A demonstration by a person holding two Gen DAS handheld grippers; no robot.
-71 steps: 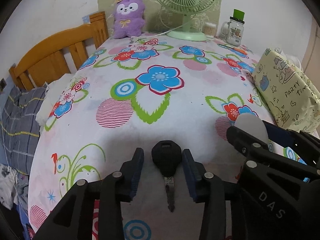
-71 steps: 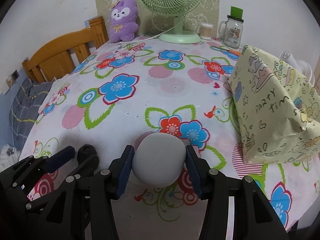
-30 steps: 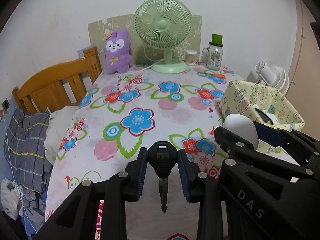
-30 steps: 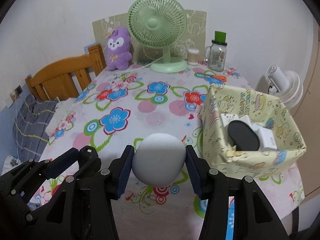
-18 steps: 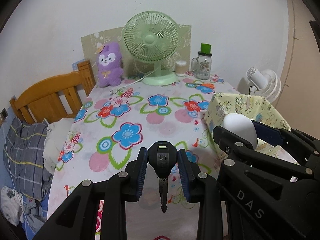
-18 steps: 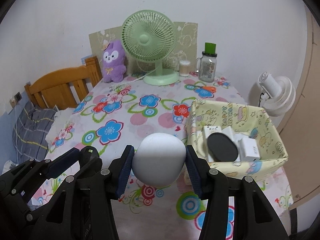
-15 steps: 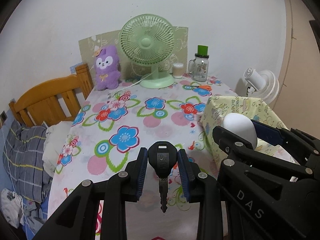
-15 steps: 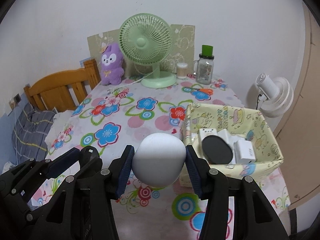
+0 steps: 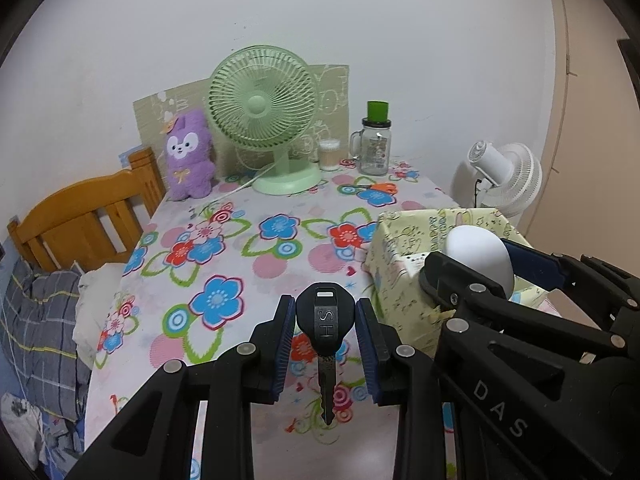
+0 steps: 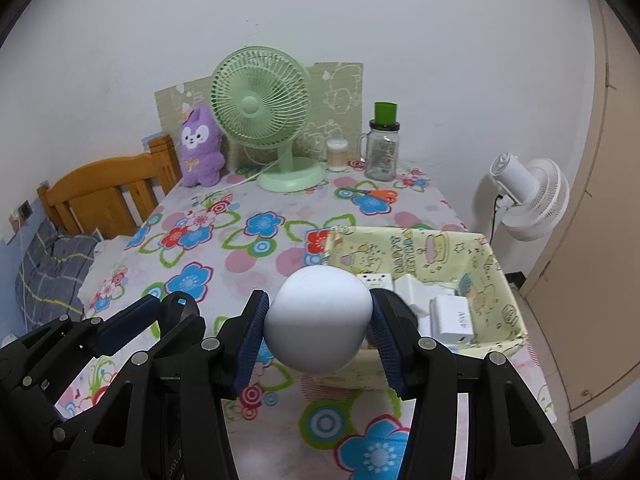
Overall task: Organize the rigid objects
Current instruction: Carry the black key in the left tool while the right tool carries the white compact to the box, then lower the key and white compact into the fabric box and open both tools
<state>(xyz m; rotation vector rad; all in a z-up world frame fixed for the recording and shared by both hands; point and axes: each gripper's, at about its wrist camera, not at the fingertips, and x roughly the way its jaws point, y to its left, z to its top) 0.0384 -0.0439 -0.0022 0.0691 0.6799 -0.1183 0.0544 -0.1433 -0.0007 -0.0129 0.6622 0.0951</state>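
Observation:
My left gripper (image 9: 325,320) is shut on a black-headed key (image 9: 325,320), blade hanging down, held high above the flowered table (image 9: 240,264). My right gripper (image 10: 318,322) is shut on a white egg-shaped object (image 10: 318,320), held above the near left rim of the yellow patterned box (image 10: 496,276). The box holds white chargers (image 10: 450,318). In the left wrist view the right gripper (image 9: 472,276) with the white object (image 9: 478,254) hovers over the box (image 9: 394,256). In the right wrist view the left gripper (image 10: 160,312) sits low left.
A green desk fan (image 10: 262,114), a purple plush (image 10: 200,146), a glass jar with a green lid (image 10: 382,148), a small cup (image 10: 337,155) and orange scissors (image 10: 376,194) stand at the table's far end. A wooden bed frame (image 10: 104,192) is on the left, a white fan (image 10: 528,196) on the right.
Both grippers have risen from the table with the key and the white object, and shifted right toward the box. The box's inside has come into view under the right gripper.

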